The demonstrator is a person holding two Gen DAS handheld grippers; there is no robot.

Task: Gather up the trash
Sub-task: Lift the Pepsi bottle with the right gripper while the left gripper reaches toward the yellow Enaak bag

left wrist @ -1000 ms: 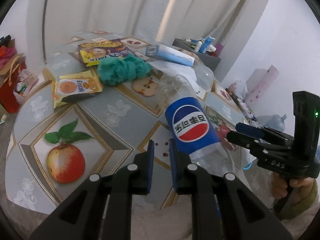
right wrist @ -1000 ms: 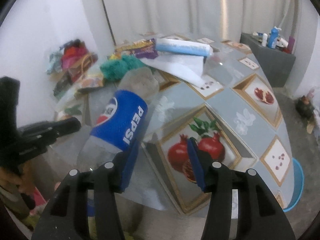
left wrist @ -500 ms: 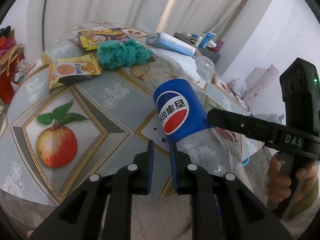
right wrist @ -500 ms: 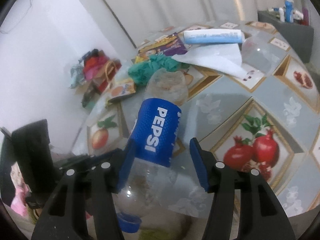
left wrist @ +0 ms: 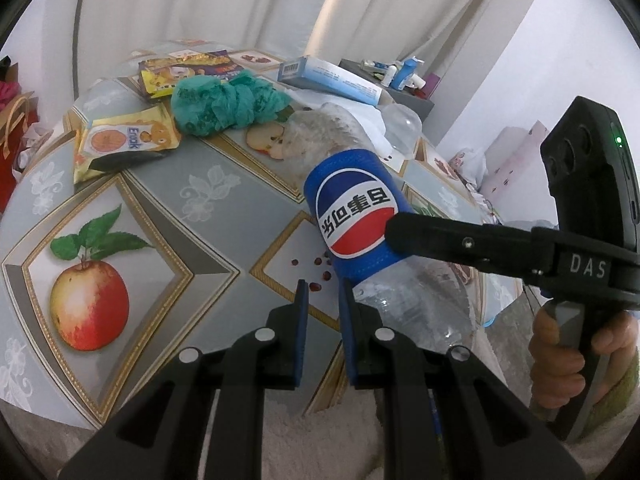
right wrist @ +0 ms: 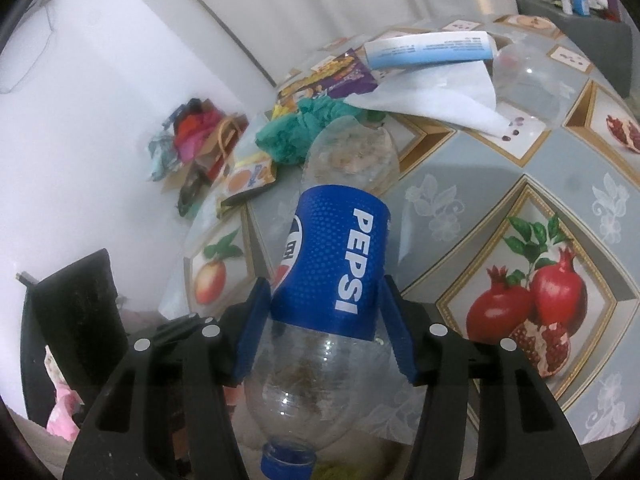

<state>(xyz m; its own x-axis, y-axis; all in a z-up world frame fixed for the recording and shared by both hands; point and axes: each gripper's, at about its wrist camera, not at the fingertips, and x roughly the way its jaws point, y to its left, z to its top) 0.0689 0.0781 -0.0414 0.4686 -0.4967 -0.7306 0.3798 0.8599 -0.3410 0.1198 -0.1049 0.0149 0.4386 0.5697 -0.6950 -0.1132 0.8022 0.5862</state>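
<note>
A crushed clear Pepsi bottle (left wrist: 352,216) with a blue label lies tilted at the near edge of the fruit-print table (left wrist: 208,208), its blue cap (right wrist: 286,458) pointing towards me. My right gripper (right wrist: 324,292) is shut on the bottle (right wrist: 340,256), one blue pad on each side of the label. From the left wrist, one of its fingers (left wrist: 440,236) shows against the label, with a hand (left wrist: 560,344) on the grip. My left gripper (left wrist: 322,292) hovers just left of the bottle. Its pads stand a narrow gap apart with nothing between them.
Farther back on the table lie a teal crumpled wad (left wrist: 228,104), a yellow snack wrapper (left wrist: 124,144), a purple-yellow wrapper (left wrist: 188,72), a blue-white box (left wrist: 332,80), white paper (right wrist: 432,96) and a clear plastic cup (right wrist: 528,80). Bags (right wrist: 200,136) sit by the wall.
The right gripper swung in from beside the bottle, and the bottle now sits between its pads. The left gripper stayed put with the same narrow gap.
</note>
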